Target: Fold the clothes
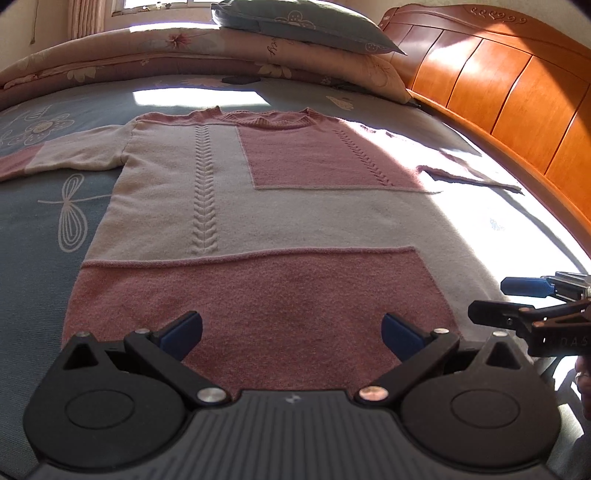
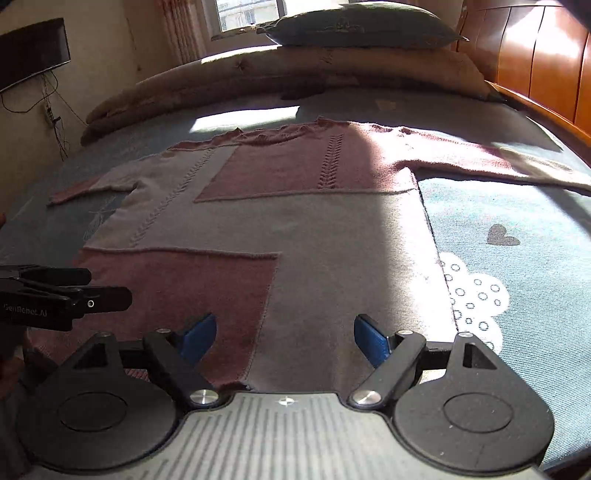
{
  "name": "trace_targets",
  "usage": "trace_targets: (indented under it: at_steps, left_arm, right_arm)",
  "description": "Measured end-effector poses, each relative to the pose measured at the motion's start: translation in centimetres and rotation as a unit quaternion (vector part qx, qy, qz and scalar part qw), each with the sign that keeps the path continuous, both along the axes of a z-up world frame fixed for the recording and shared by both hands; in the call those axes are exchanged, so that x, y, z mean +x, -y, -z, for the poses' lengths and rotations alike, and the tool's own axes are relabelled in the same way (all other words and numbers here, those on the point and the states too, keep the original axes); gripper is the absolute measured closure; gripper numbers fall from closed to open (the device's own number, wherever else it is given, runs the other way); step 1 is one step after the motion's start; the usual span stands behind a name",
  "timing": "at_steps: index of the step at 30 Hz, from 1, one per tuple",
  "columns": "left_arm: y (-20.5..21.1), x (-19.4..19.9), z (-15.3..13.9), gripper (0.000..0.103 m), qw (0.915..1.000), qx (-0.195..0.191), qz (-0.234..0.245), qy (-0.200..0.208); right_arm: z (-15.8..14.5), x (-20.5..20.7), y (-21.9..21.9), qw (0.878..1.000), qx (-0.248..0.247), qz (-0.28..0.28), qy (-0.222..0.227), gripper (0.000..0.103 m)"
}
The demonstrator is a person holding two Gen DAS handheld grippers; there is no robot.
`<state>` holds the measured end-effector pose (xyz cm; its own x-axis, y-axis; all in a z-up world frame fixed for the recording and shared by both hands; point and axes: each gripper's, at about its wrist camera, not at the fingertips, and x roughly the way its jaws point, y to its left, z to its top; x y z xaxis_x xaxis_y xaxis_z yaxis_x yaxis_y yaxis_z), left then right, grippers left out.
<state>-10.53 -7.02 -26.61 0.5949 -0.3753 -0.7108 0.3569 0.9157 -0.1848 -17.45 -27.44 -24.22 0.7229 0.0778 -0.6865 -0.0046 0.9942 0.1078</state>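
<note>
Here, sweater [image 1: 266,221]: a pink and cream sweater lies flat and spread out on the bed [image 1: 33,236]. Its neck is at the far end and its bottom edge is at the near end, by the tools.
Sleeves: one sleeve [image 1: 62,155] lies out to the left, and the other sleeve [image 2: 491,162] lies out to the right, in bright sun.
Left tool [image 1: 291,332]: its two blue tips are wide apart. Nothing is between them but the pink cloth below. It tips down over the near left part of the sweater, above the big pink patch.
Right tool [image 2: 284,339]: its blue tips are wide apart too, and they hold nothing. It tips down over the near right part of the sweater, where pink meets cream.
Side by side: in the left tool's view, the right tool pokes in from the right edge. In the right tool's view, the left tool pokes in from the left edge. They are close but not touching.
Hand: a bit of a hand [image 1: 583,384] shows at the right edge, under the right tool. I cannot see how it grips.
Bed stuff: a rolled quilt [image 1: 207,55] lies at the far end with a pillow [image 1: 303,22] on top. A wooden headboard [image 1: 517,99] stands on the right.
</note>
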Motion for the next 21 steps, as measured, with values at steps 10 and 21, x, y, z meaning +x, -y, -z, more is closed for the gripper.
trace_targets:
  at_steps: [10,21]
  left_arm:
    - [-2.6,-1.2,-0.4,0.001,0.9993,-0.027,0.02,-0.018]
    - [-4.0,13.9,-6.2,0.001,0.9955,-0.078,-0.049,0.02]
  right_arm:
    - [2.6,-0.8,-0.4,1.0,0.003,-0.022,-0.001,0.0]
    - [3.2,0.7,-0.2,0.995,0.025,-0.055,0.082,0.001]
